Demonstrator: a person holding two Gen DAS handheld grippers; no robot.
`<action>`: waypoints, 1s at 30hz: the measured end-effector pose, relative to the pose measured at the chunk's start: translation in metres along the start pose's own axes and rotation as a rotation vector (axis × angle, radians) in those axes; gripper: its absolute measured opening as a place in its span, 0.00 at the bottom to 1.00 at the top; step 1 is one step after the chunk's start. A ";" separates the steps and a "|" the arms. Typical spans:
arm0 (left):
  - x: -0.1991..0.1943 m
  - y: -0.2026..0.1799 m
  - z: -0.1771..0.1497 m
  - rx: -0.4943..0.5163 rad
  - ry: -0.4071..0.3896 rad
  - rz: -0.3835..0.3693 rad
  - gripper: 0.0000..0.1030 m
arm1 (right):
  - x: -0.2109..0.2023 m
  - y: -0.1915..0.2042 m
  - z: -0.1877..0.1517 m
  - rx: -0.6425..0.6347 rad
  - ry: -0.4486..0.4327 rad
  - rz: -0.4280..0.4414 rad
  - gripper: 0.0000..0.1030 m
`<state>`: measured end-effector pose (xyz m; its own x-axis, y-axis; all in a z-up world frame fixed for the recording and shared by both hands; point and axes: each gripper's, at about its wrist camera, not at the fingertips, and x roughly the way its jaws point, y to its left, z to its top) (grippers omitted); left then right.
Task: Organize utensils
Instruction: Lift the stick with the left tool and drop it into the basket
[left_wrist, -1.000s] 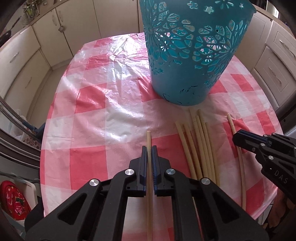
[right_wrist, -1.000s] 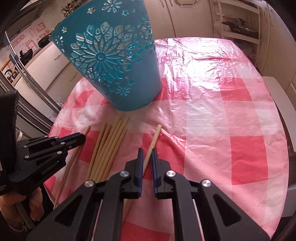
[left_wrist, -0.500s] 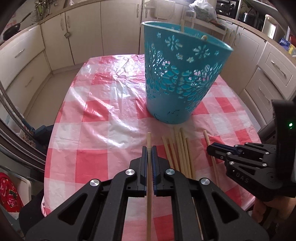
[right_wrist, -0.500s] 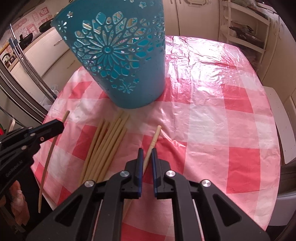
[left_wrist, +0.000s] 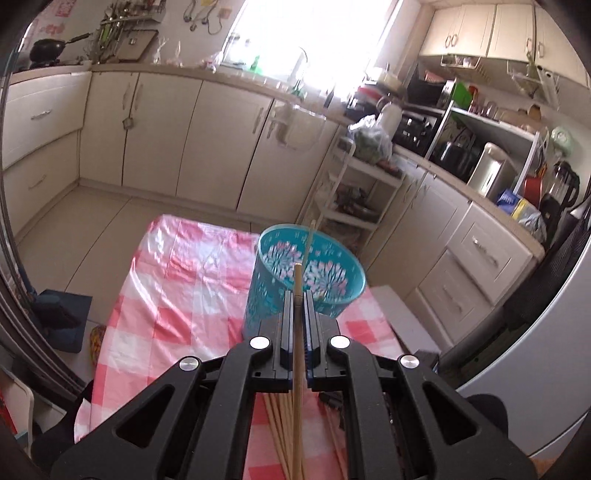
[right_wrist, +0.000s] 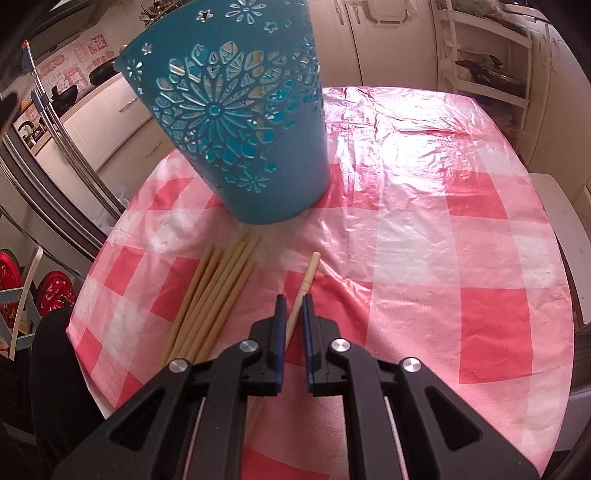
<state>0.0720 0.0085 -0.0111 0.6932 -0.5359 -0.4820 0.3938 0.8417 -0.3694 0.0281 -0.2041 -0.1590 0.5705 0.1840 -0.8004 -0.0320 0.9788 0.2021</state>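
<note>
Glossy, wrinkled plastic tablecloth (right_wrist: 406, 206) — matt pierced plastic basket (right_wrist: 236, 122) — smooth wooden chopsticks (right_wrist: 218, 291)

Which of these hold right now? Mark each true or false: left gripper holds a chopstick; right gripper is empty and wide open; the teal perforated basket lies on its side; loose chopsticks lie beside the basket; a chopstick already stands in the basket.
1. Left gripper holds a wooden chopstick: true.
2. Right gripper is empty and wide open: false, it is closed on a pale chopstick.
3. Teal perforated plastic basket lies on its side: false, it stands upright on the red-checked tablecloth.
4. Loose chopsticks lie beside the basket: true.
5. A chopstick already stands in the basket: true.
</note>
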 end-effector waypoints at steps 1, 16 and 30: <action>-0.003 -0.003 0.009 -0.002 -0.031 -0.010 0.05 | 0.000 0.000 0.000 0.001 -0.001 0.002 0.09; 0.059 -0.048 0.100 0.048 -0.344 0.065 0.05 | -0.001 -0.004 -0.001 0.006 -0.017 0.026 0.08; 0.120 -0.025 0.079 -0.012 -0.305 0.137 0.05 | 0.000 -0.005 -0.001 0.018 -0.023 0.046 0.08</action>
<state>0.1932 -0.0714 0.0035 0.8885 -0.3721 -0.2685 0.2787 0.9025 -0.3283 0.0280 -0.2089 -0.1607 0.5874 0.2264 -0.7770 -0.0438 0.9676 0.2488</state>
